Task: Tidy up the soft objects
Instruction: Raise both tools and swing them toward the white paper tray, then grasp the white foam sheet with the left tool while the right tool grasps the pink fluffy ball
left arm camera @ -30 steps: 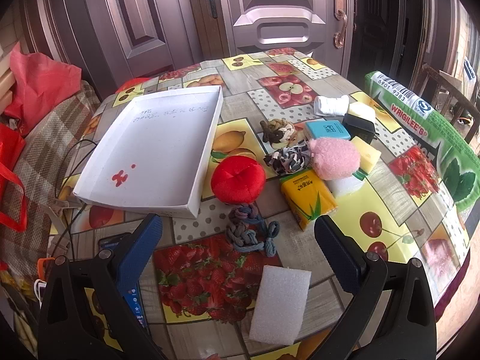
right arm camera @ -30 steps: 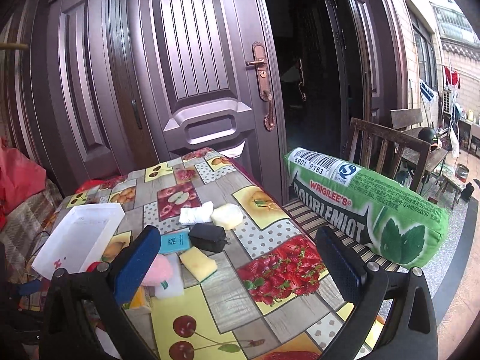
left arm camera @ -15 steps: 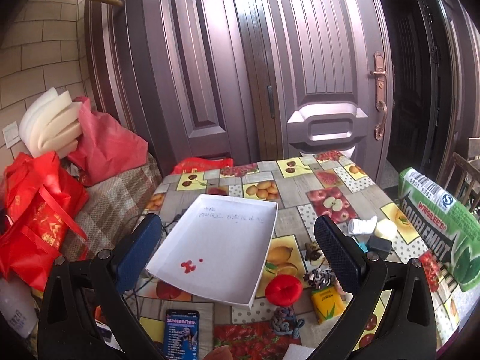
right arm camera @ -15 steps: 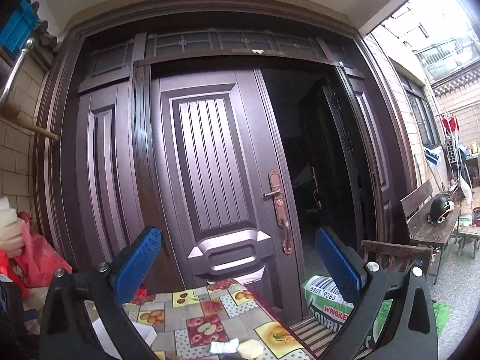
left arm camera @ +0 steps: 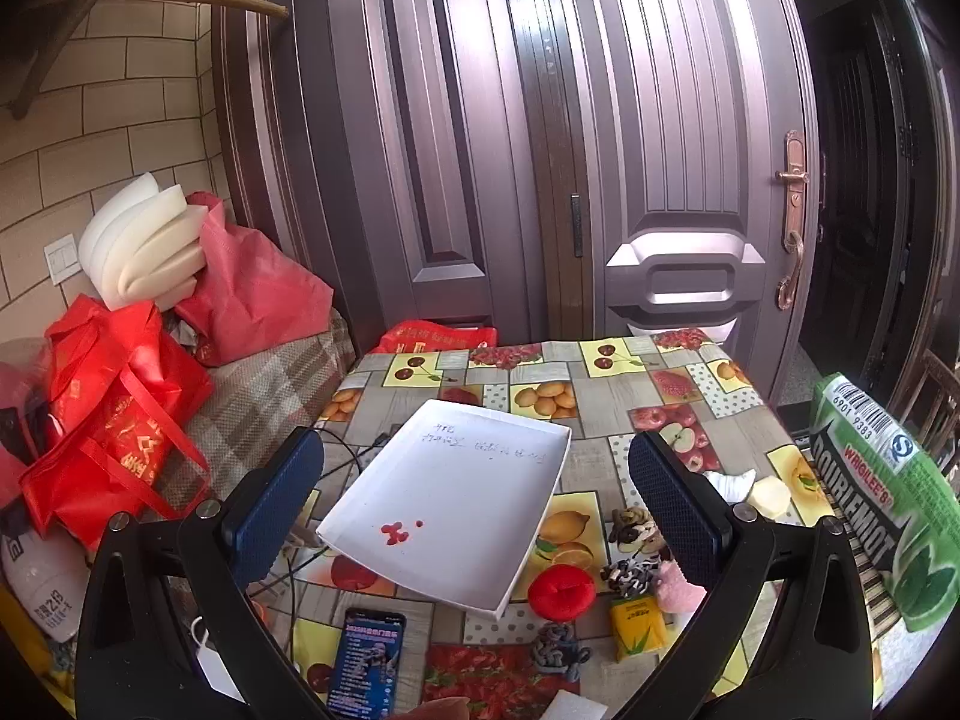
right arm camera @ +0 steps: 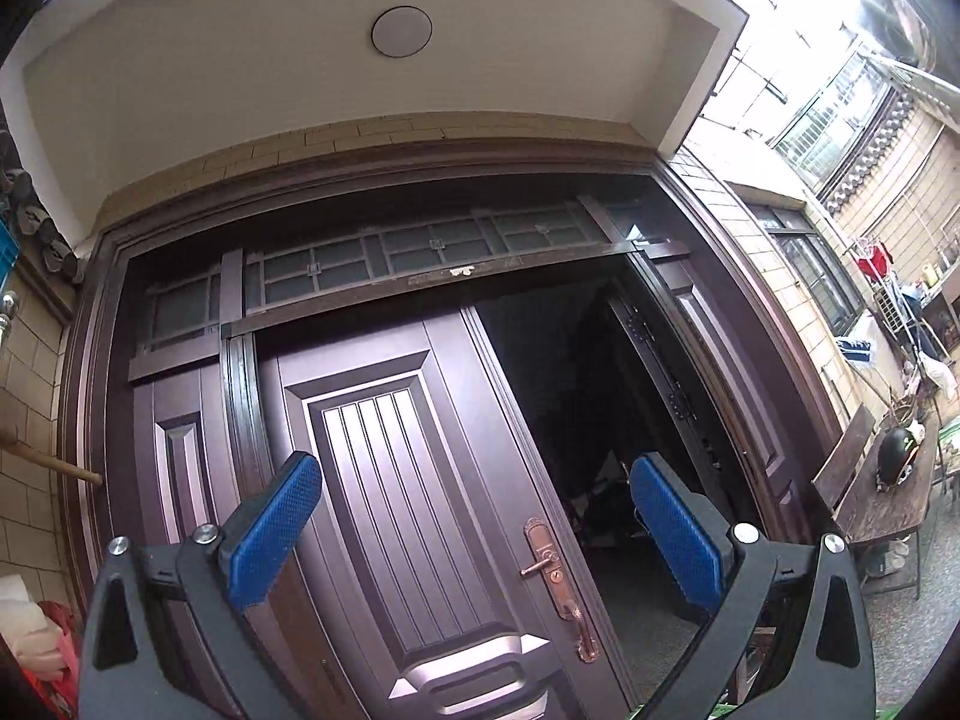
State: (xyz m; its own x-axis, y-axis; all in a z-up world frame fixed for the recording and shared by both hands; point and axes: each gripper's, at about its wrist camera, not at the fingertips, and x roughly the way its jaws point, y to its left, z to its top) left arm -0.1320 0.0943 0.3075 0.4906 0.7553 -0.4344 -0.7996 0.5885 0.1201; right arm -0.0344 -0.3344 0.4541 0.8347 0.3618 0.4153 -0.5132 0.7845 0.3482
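In the left wrist view an empty white tray [left arm camera: 528,480] with a red stain lies on the fruit-print table [left arm camera: 600,384]. Right of it and in front lie soft things: a red cushion [left arm camera: 561,583], a yellow tissue pack [left arm camera: 637,624], a pink puff [left arm camera: 675,585], patterned hair ties [left arm camera: 633,525], a grey knotted tie [left arm camera: 558,651], a white cloth [left arm camera: 735,480] and a pale sponge [left arm camera: 771,495]. My left gripper [left arm camera: 474,504] is open and empty, raised well above the table. My right gripper [right arm camera: 474,534] is open and empty, pointing up at the doors; no table shows there.
A phone [left arm camera: 369,660] lies near the table's front edge, with a white foam piece [left arm camera: 576,708] beside it. A big green pillow-like pack [left arm camera: 888,492] rests at the right. Red bags [left arm camera: 114,408] and foam sheets [left arm camera: 144,246] pile on a couch at left. Dark doors [left arm camera: 600,180] stand behind.
Both grippers have risen and tilted upward. The left view pulled back from the soft items to take in the whole table. The right view swung from the table up to the door top and ceiling.
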